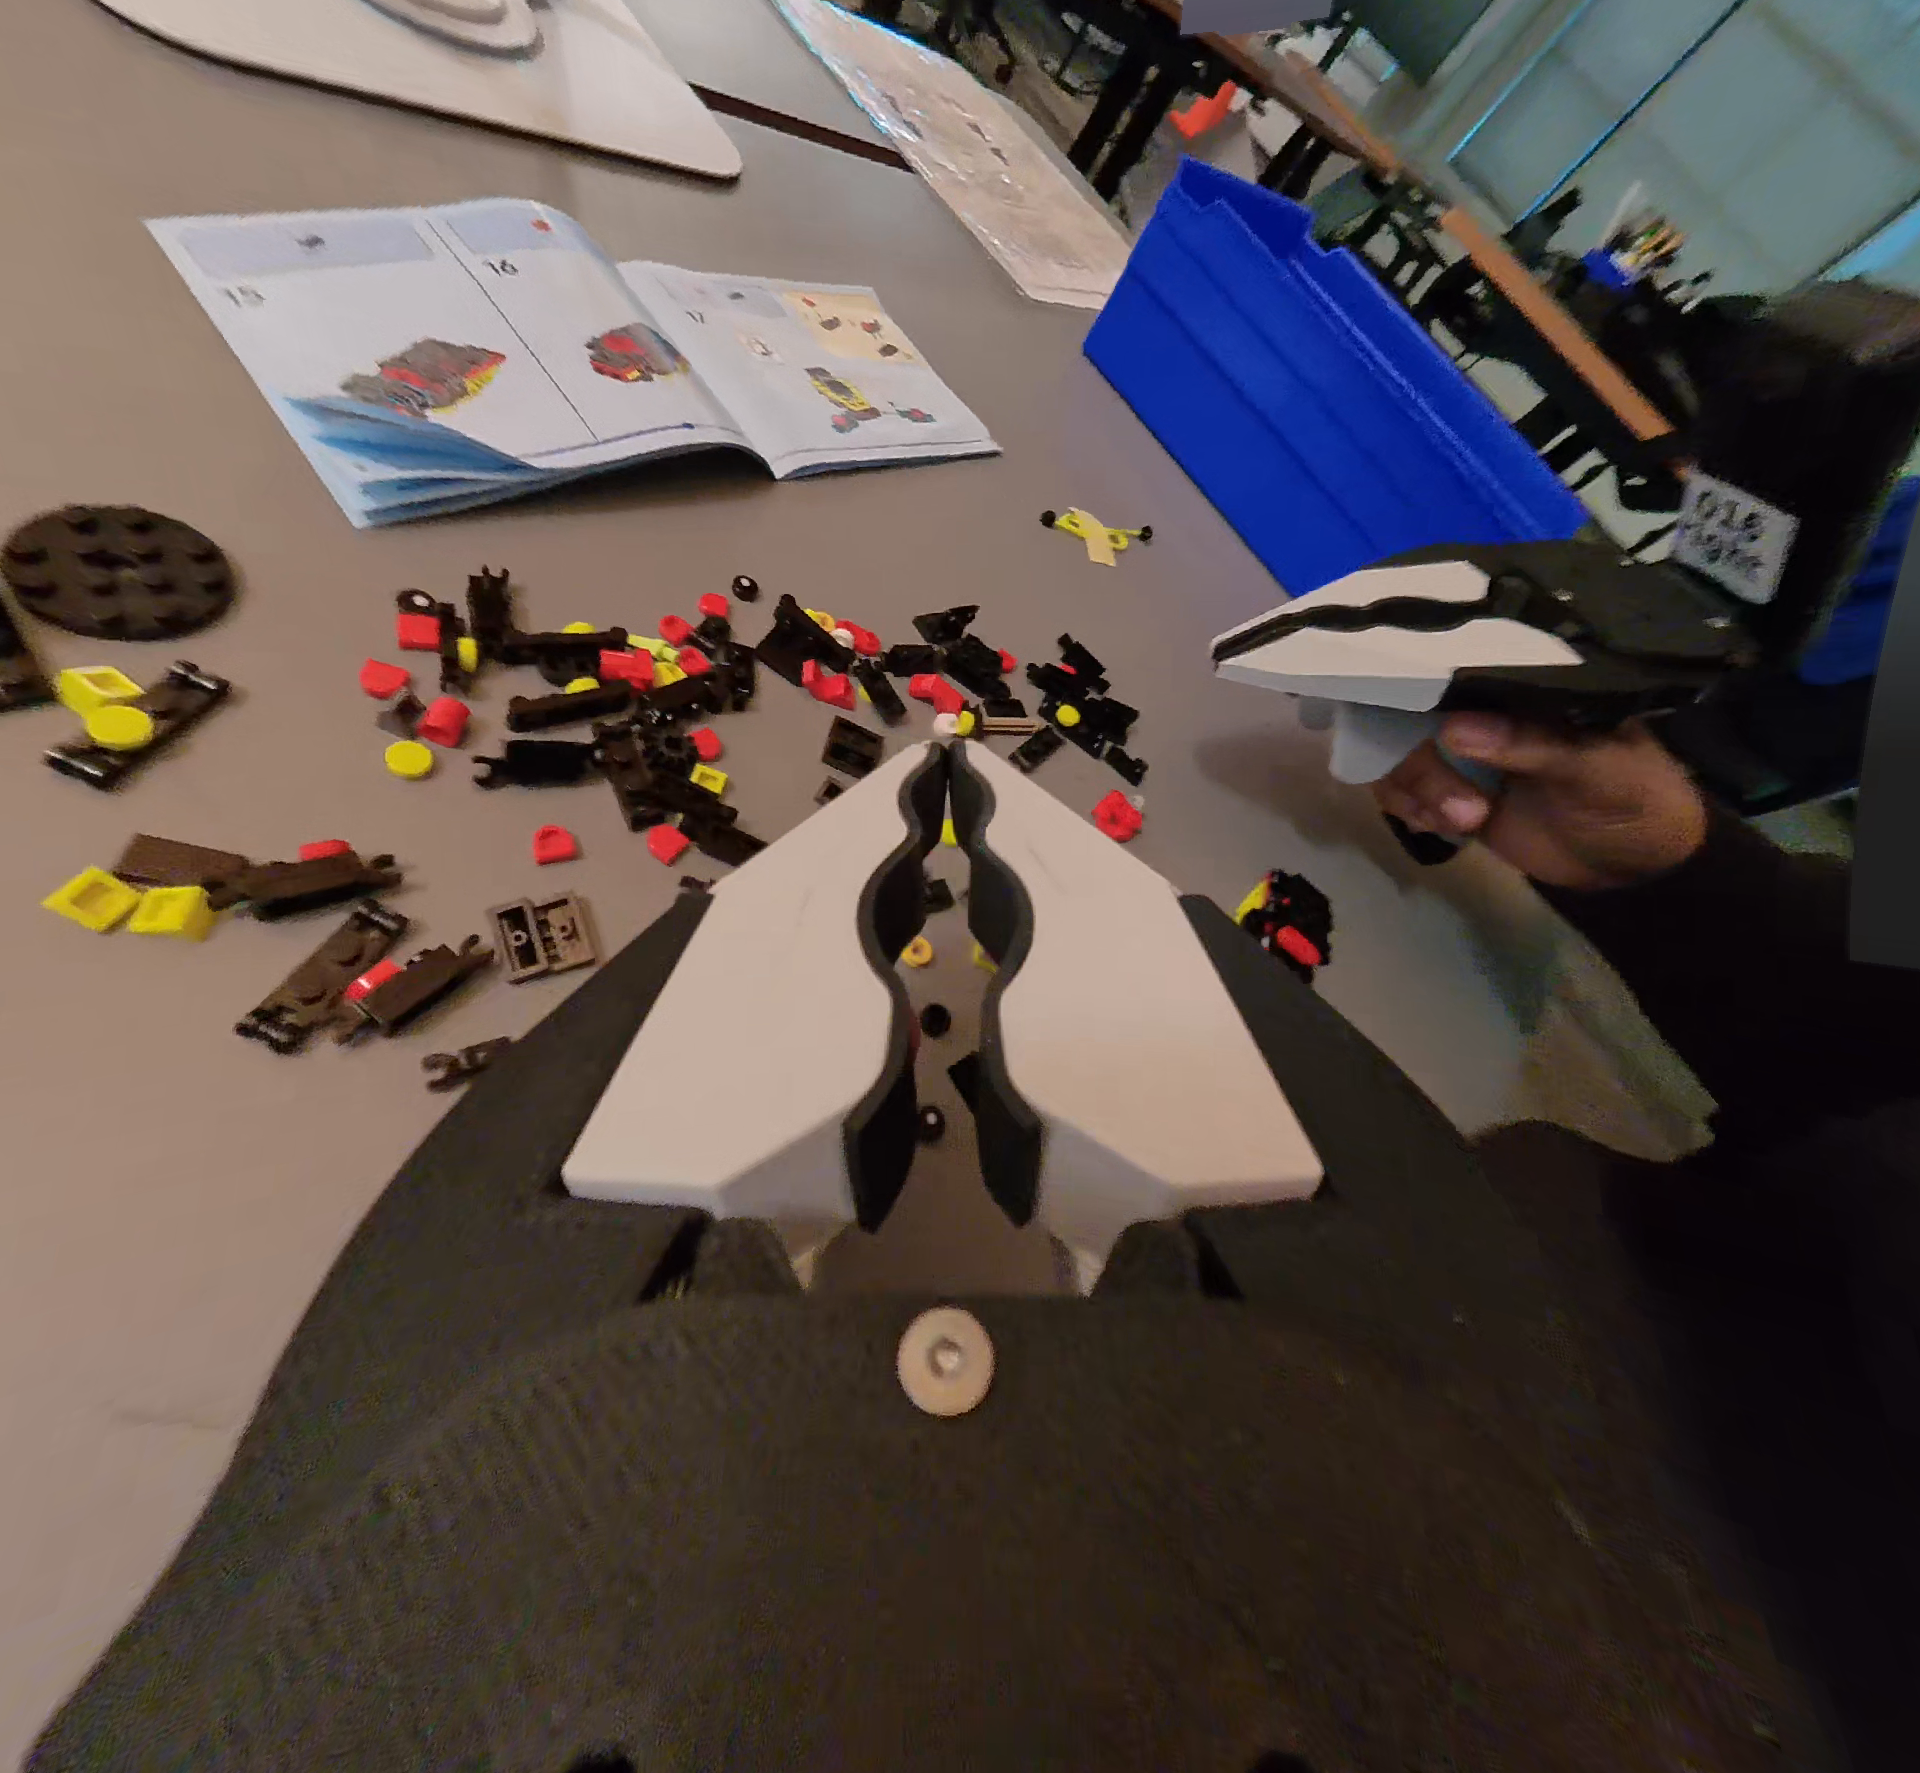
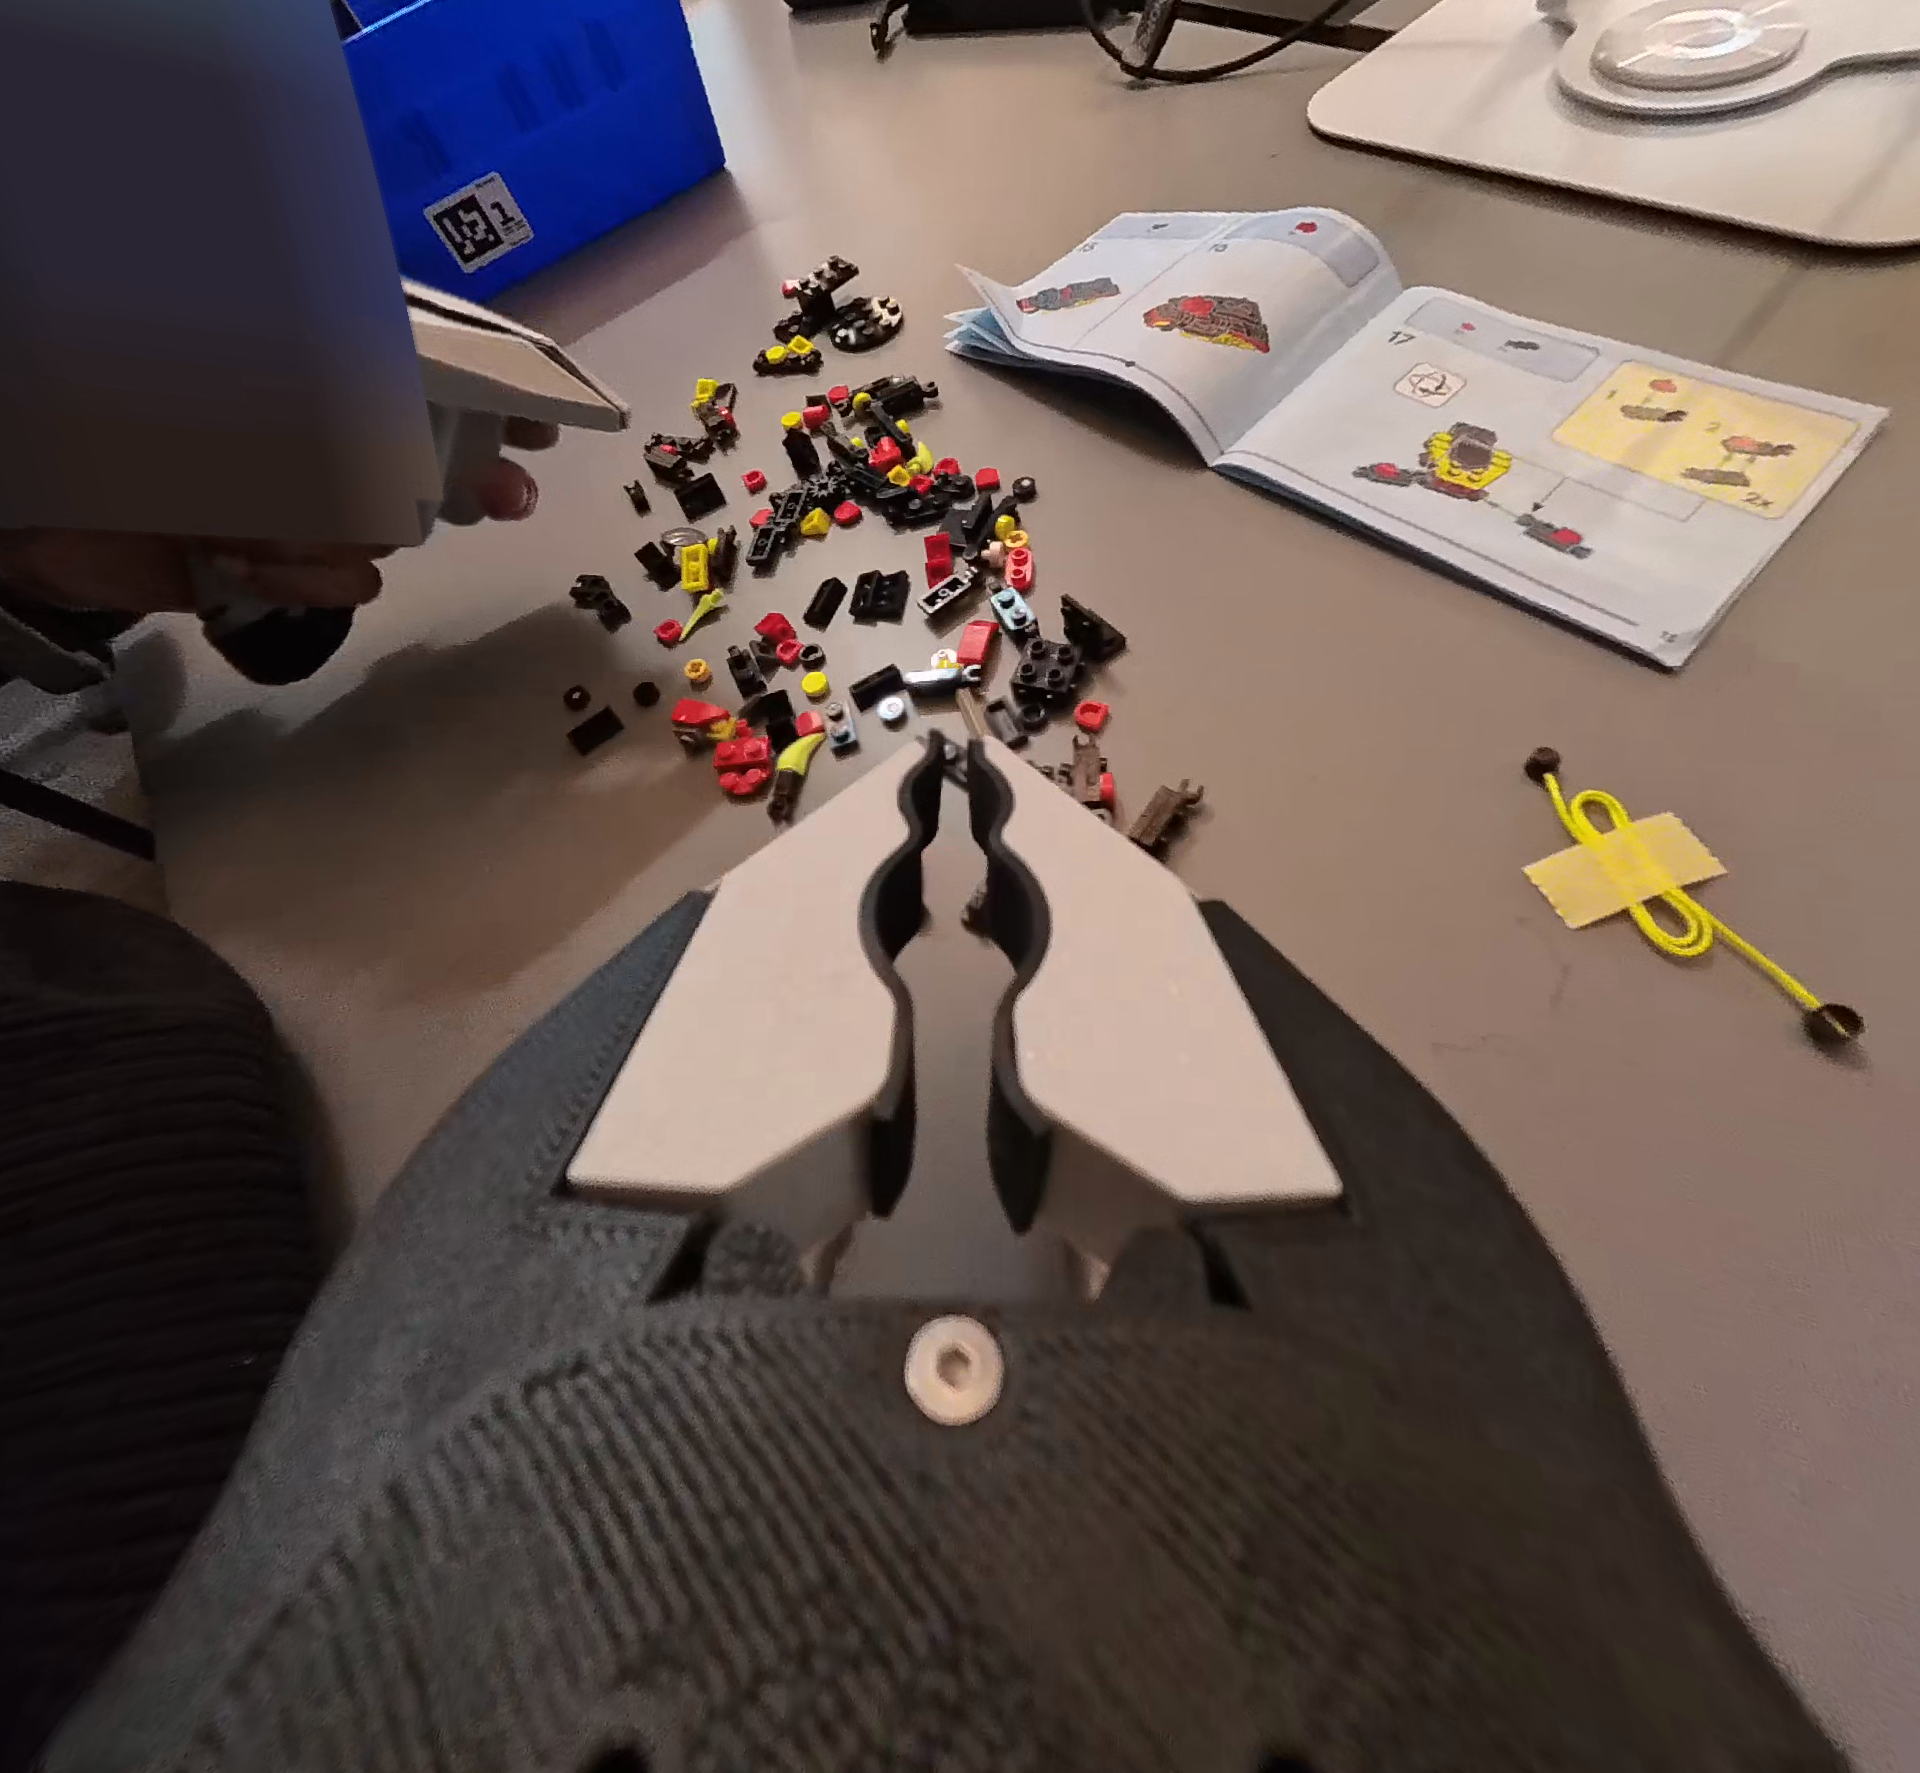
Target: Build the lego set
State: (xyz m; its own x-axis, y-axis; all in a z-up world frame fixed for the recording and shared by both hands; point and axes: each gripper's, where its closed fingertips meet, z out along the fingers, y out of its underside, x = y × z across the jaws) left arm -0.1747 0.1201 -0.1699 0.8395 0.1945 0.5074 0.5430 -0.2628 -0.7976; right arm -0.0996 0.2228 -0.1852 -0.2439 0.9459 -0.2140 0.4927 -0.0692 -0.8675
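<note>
Surface: a grey table (image 2: 1351, 684) is seen in both views.
Centre: small red, yellow and black toy bricks (image 2: 831, 560) are scattered loosely on it.
2 o'clock of the bricks: an open instruction booklet (image 2: 1403, 404) is laid flat.
10 o'clock: a blue plastic bin (image 2: 540, 71) is stood on the table.
4 o'clock: a yellow cord (image 2: 1652, 902) is taped down.
1 o'clock, far edge: a white stand base (image 2: 1662, 123) is set.
Left wrist view, 9 o'clock: a black round plate (image 1: 114, 570) is laid; a clear plastic sheet (image 1: 966, 144) is spread at 1 o'clock.
</note>
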